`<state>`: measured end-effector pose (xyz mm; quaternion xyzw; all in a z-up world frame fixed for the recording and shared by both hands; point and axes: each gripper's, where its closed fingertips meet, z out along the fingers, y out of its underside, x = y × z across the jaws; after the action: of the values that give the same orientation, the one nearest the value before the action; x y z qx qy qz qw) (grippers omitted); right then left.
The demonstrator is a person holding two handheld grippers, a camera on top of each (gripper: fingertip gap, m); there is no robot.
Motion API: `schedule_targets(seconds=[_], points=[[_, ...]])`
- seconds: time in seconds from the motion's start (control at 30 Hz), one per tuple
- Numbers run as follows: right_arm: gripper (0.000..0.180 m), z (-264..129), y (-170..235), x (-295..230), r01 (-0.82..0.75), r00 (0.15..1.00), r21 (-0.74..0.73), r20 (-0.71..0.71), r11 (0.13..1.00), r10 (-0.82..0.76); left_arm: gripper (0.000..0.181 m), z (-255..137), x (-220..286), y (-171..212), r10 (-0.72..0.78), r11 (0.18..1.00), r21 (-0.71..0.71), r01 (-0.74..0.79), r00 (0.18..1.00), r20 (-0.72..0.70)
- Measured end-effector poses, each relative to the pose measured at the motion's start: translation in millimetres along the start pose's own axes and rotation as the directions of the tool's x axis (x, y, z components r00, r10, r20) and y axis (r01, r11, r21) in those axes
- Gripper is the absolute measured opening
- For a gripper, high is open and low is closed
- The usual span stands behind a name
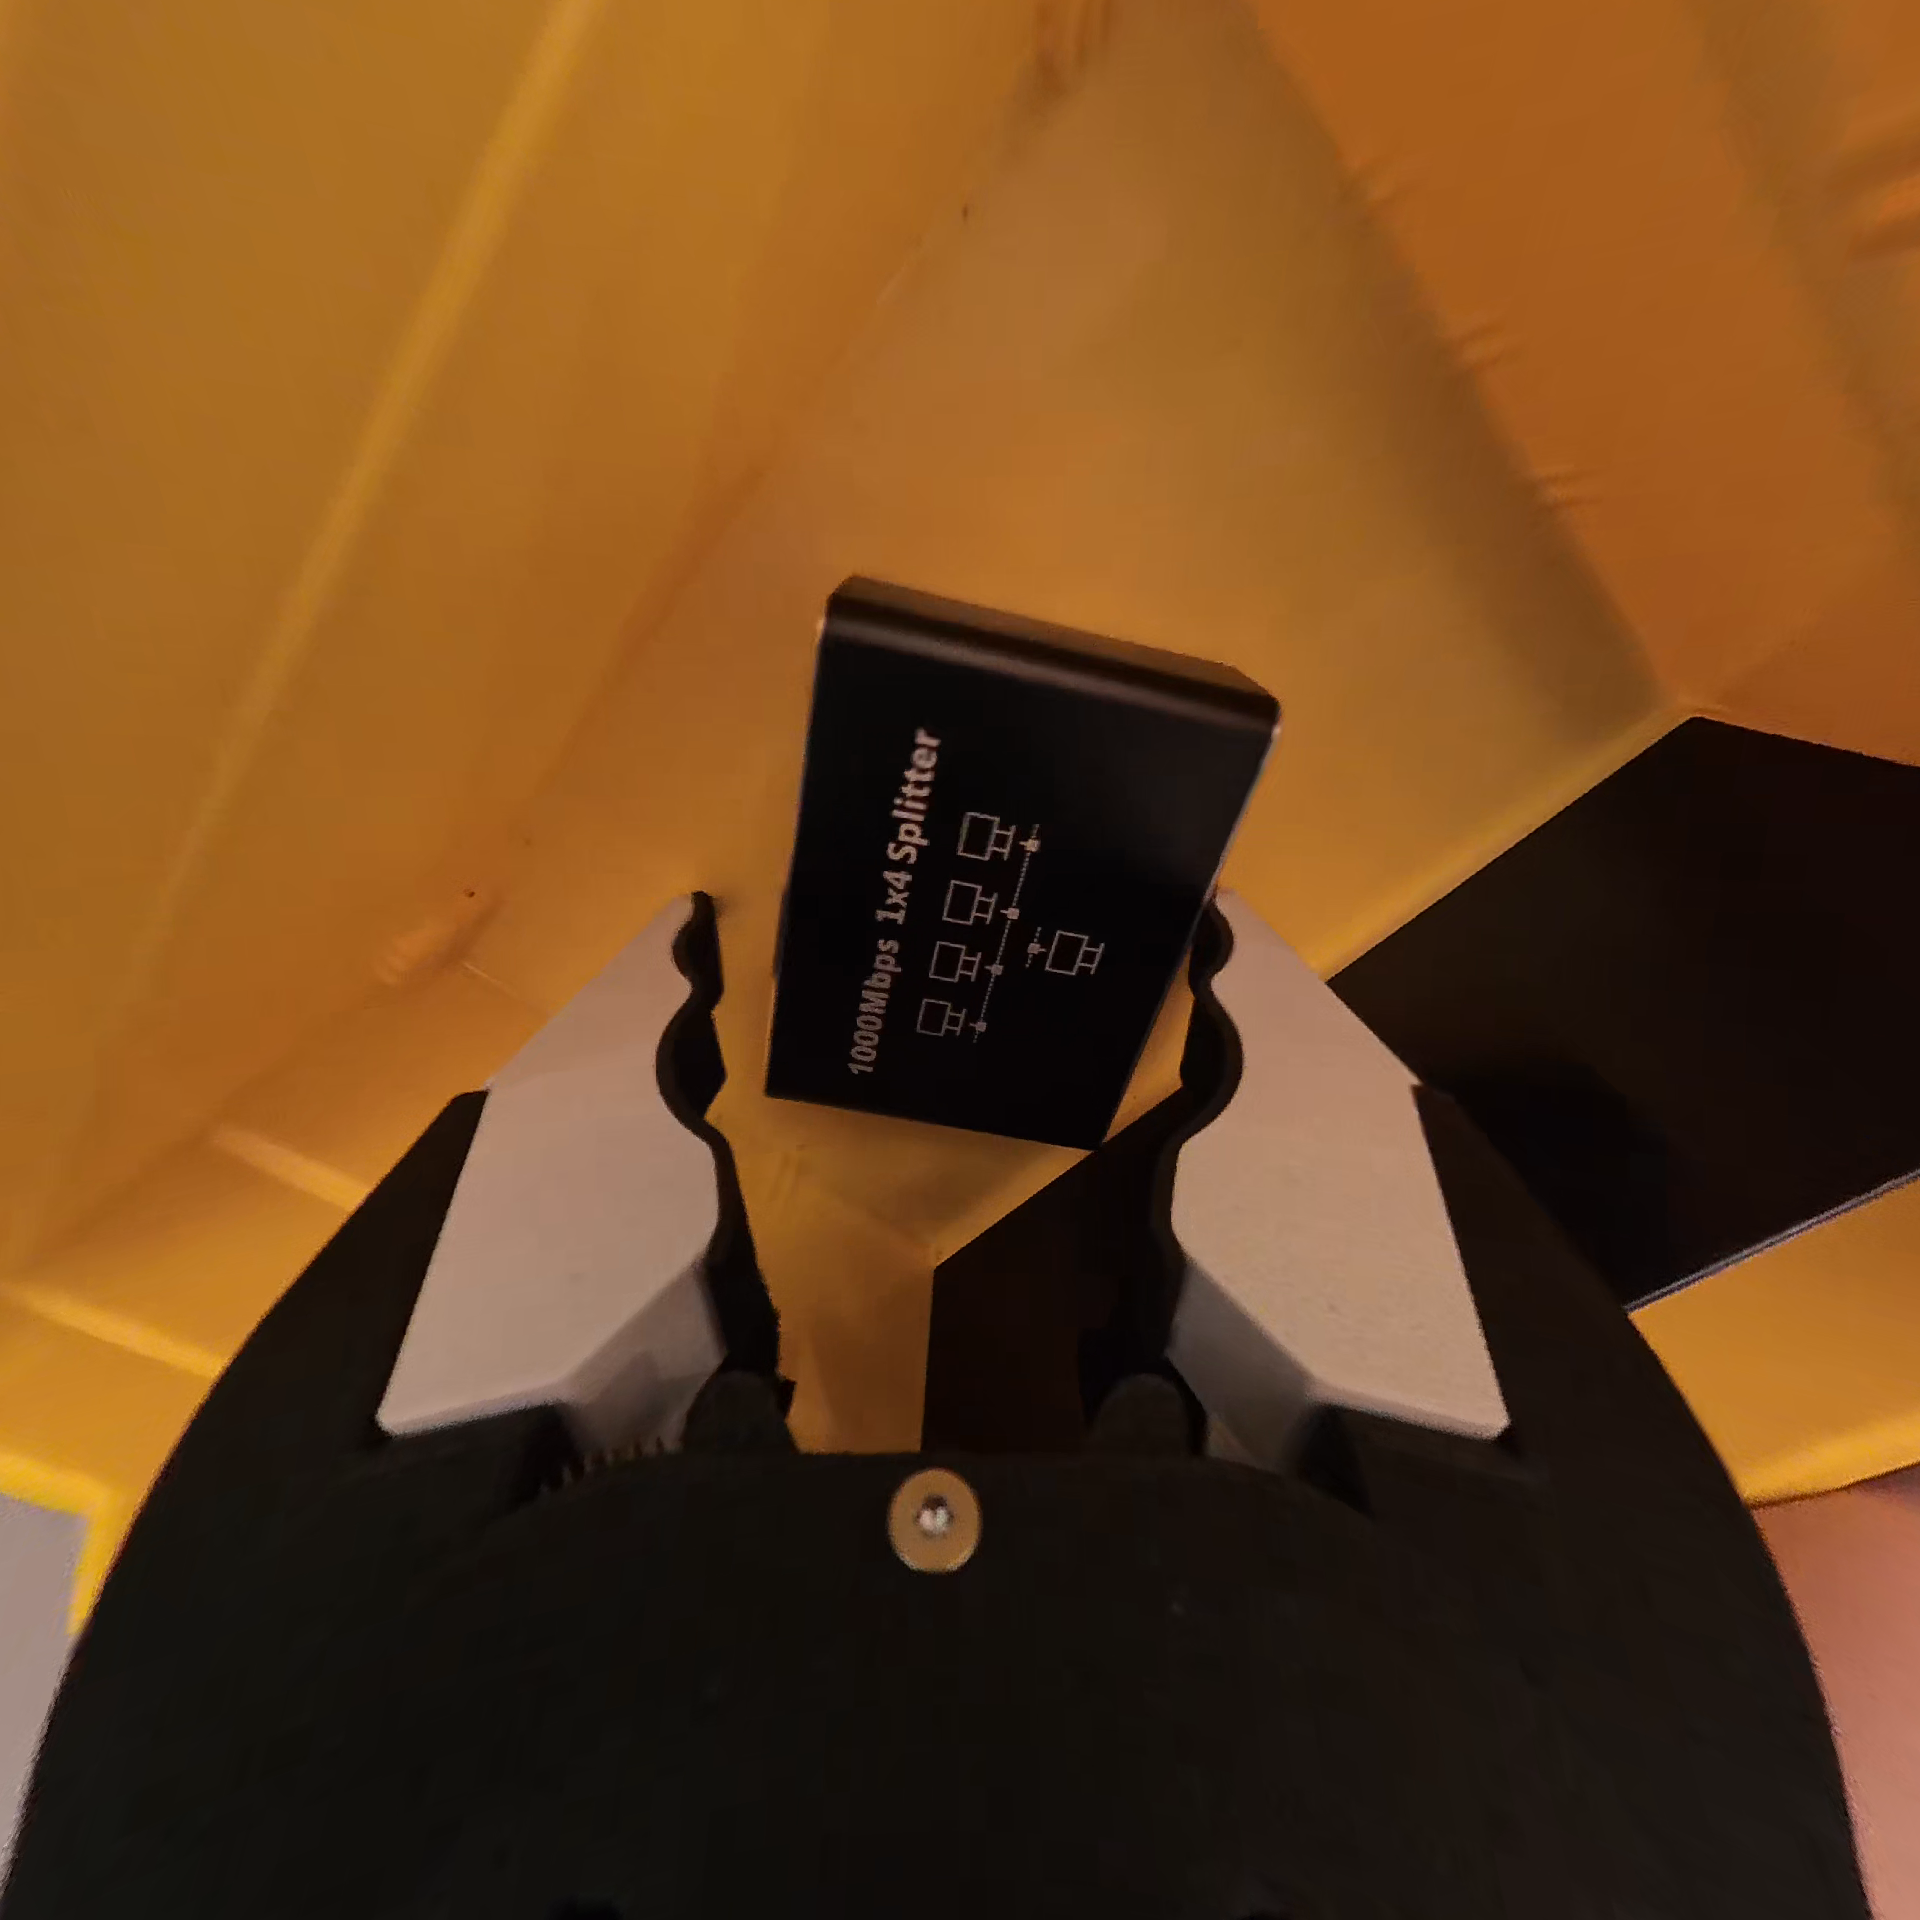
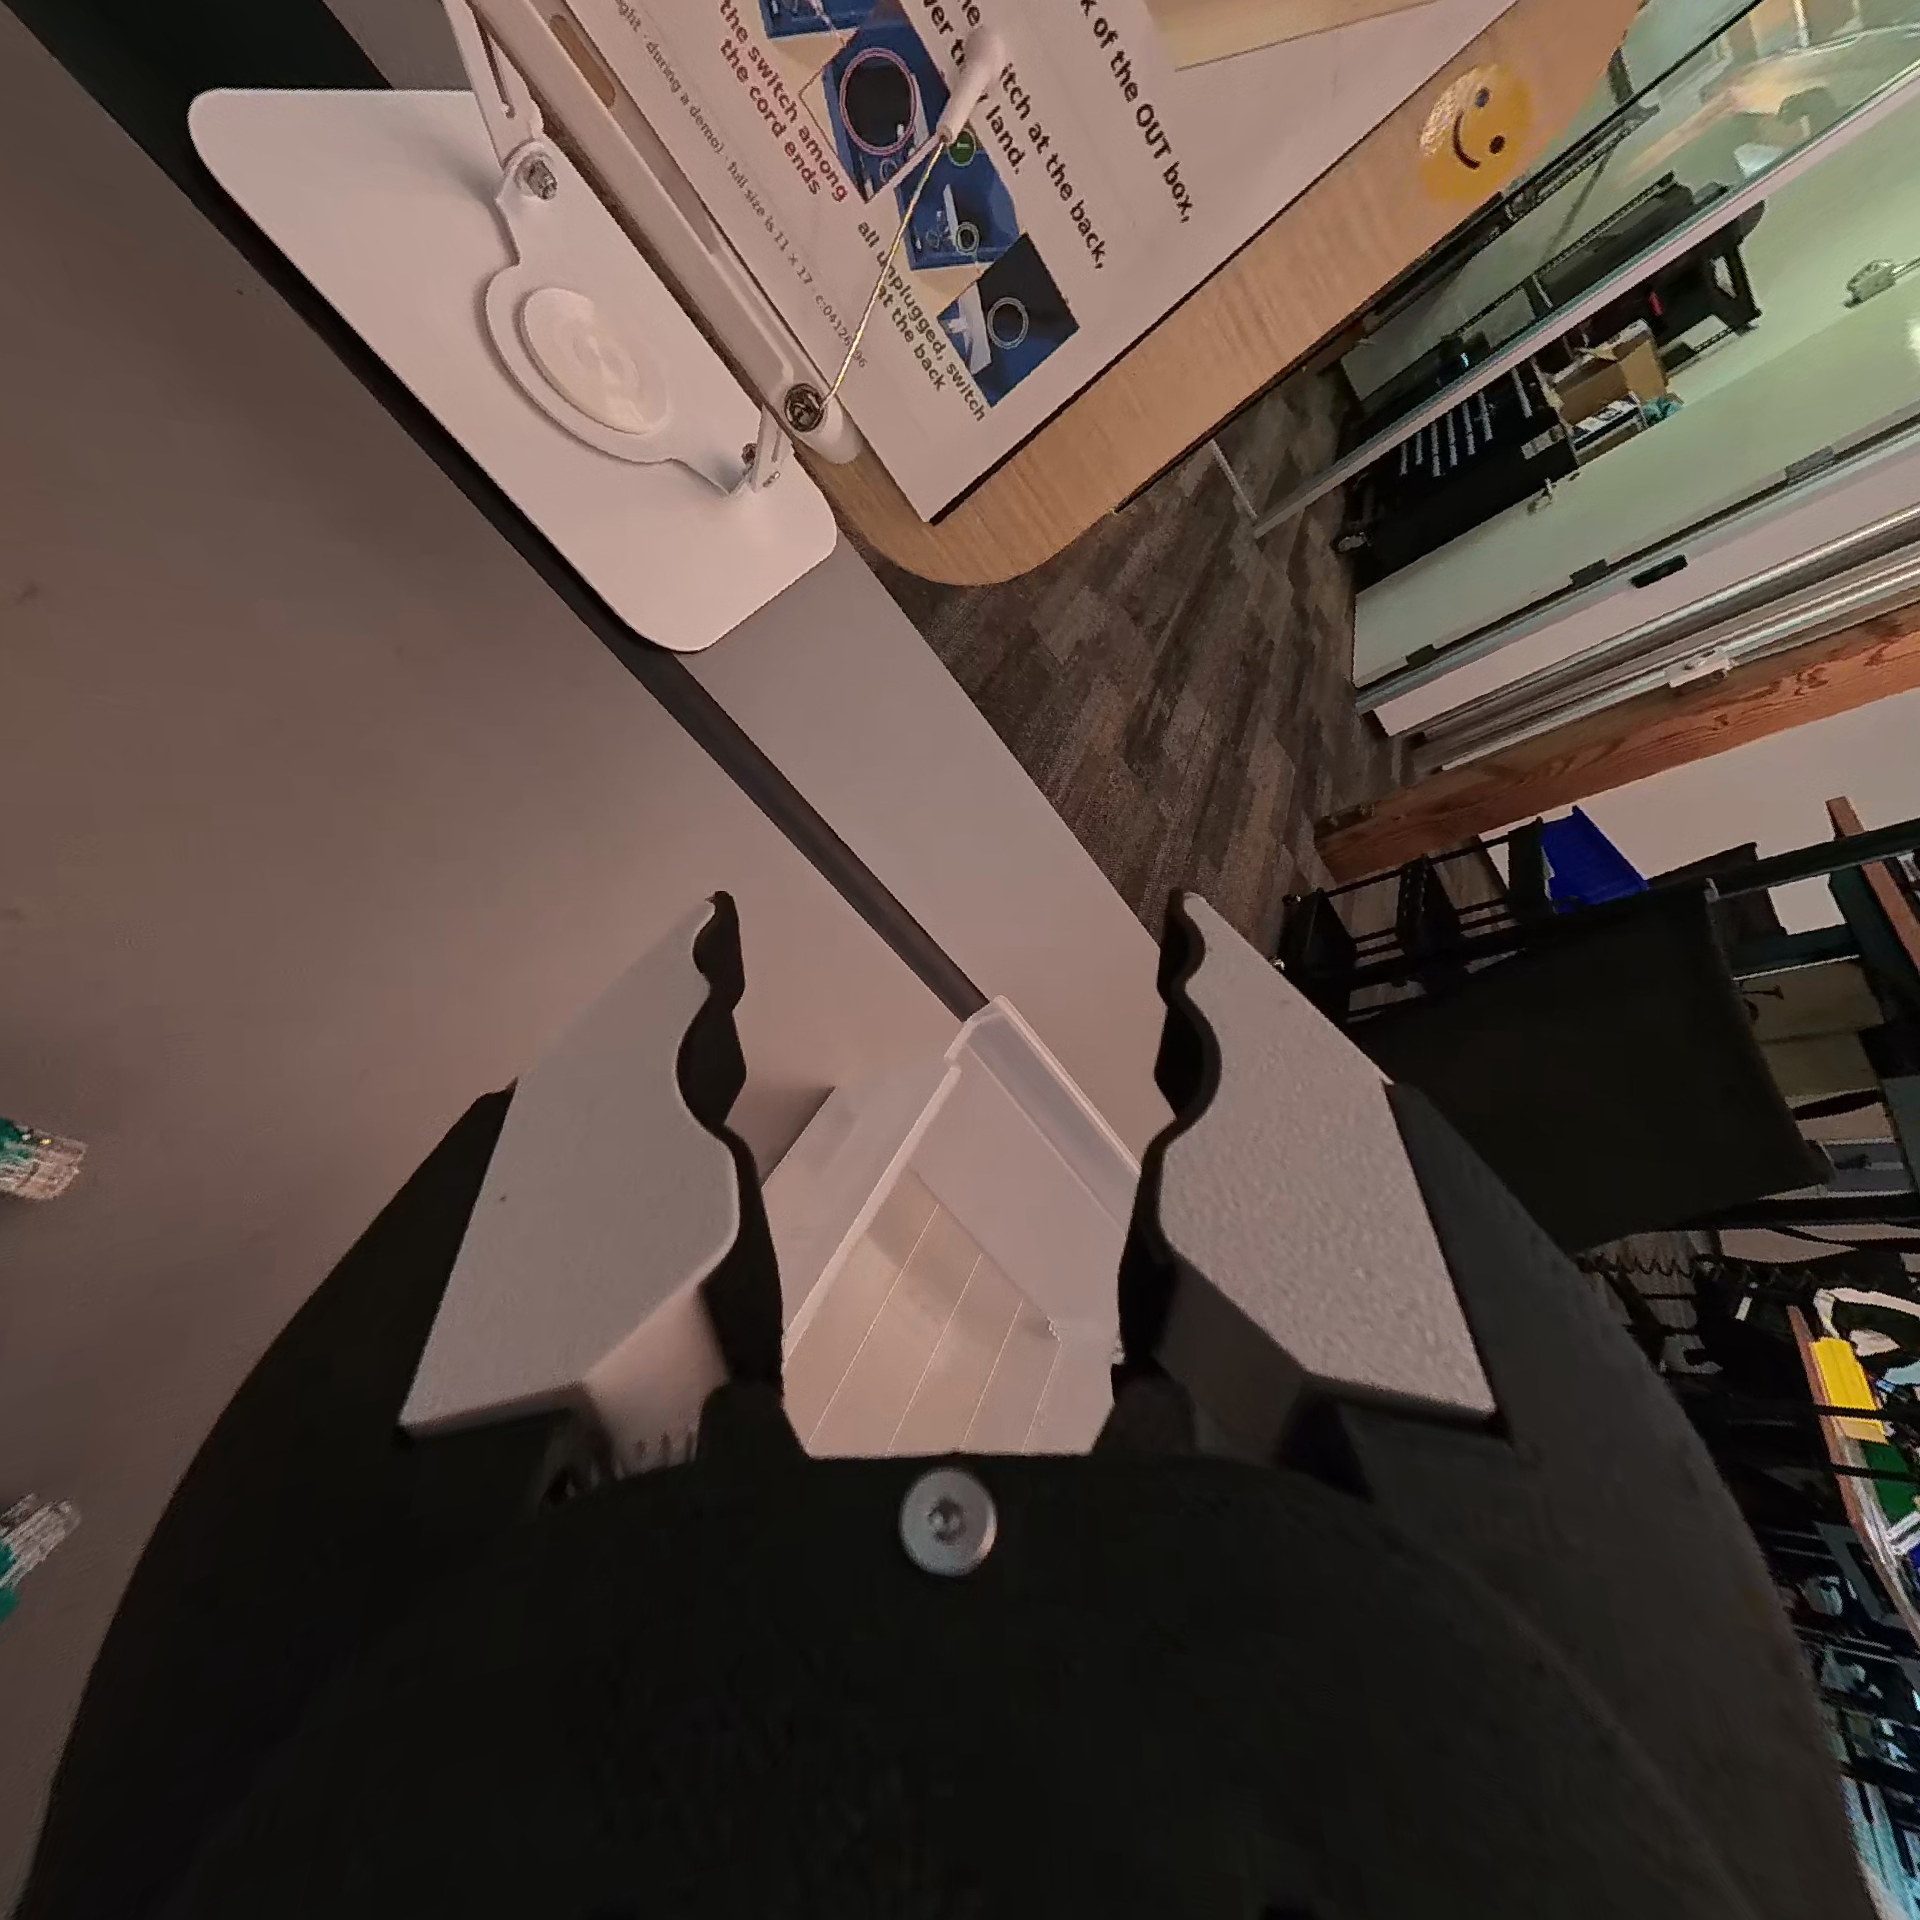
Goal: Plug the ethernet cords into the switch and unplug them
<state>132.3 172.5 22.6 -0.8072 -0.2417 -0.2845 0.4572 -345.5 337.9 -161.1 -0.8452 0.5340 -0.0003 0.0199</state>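
Note:
In the left wrist view a small black switch box [image 1: 1023, 862] with white markings lies flat on the floor of a yellow bin [image 1: 520, 520]. My left gripper [image 1: 956, 914] is open, with its fingers on either side of the near half of the switch. The right fingertip [image 1: 1221, 935] is at the switch's edge and the left fingertip stands apart from it. No cord shows in this view. My right gripper [image 2: 951, 904] is open and empty above a grey table [image 2: 312, 831]. Two clear ethernet plug ends [image 2: 36, 1153] [image 2: 31, 1538] lie at the left edge of the right wrist view.
A black flat sheet [image 1: 1662, 987] lies in the bin to the right of the switch and under my right finger. On the table stand a white stand base [image 2: 416, 312] holding an instruction sheet and a white ribbed piece [image 2: 935, 1247]. Carpet and shelving lie beyond the table edge. There is about 55 centimetres between the tips of the two grippers.

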Motion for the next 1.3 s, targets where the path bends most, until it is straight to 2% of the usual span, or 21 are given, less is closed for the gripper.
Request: schedule_targets(seconds=[0.03,0.23,0.53,0.77,0.83,1.0,1.1,1.2,1.3], points=[[0.081,-0.3,-0.1,0.3,0.001,1.000,0.001,-0.001,1.000,-0.001,0.078,-0.9,-0.7,-0.2,-0.001,1.000,-0.005,0.001,1.000,0.002],[0.081,-1.2,-1.1,0.2,0.007,1.000,0.006,0.003,1.000,-0.007,0.077,-6.1,0.1,4.7,-0.043,0.999,-0.013,0.043,0.999,-0.015],[0.081,-2.1,-1.3,1.2,0.009,1.000,0.008,0.002,1.000,-0.009,0.076,-38.2,3.5,1.1,-0.064,0.997,0.045,0.062,0.997,0.049],[0.081,-5.3,-4.5,2.7,0.006,1.000,0.021,-0.002,1.000,-0.006,0.076,-85.9,9.8,4.3,-0.121,0.990,0.100,0.104,0.976,0.183],[0.081,-7.1,-7.1,3.7,0.007,1.000,0.034,-0.007,0.999,-0.007,0.076,-107.3,16.1,1.8,-0.121,0.988,0.126,0.091,0.958,0.261],[0.081,-14.0,-21.0,1.8,0.044,0.999,0.101,-0.012,0.994,-0.043,0.076,-160.4,61.4,-32.4,-0.013,0.967,0.234,-0.097,0.903,0.429],[0.081,-30.0,-50.6,-16.2,0.084,0.993,0.275,0.055,0.958,-0.102,0.076,-175.1,105.6,-64.0,0.111,0.922,0.283,-0.266,0.879,0.464],[0.069,-58.9,-76.3,-51.8,0.039,0.956,0.440,0.246,0.897,-0.163,0.076,-164.9,155.6,-97.5,0.275,0.859,0.292,-0.420,0.861,0.429],[0.063,-86.9,-85.7,-76.4,-0.090,0.874,0.481,0.458,0.872,-0.162,0.076,-133.6,196.3,-127.2,0.411,0.819,0.266,-0.509,0.843,0.347]])
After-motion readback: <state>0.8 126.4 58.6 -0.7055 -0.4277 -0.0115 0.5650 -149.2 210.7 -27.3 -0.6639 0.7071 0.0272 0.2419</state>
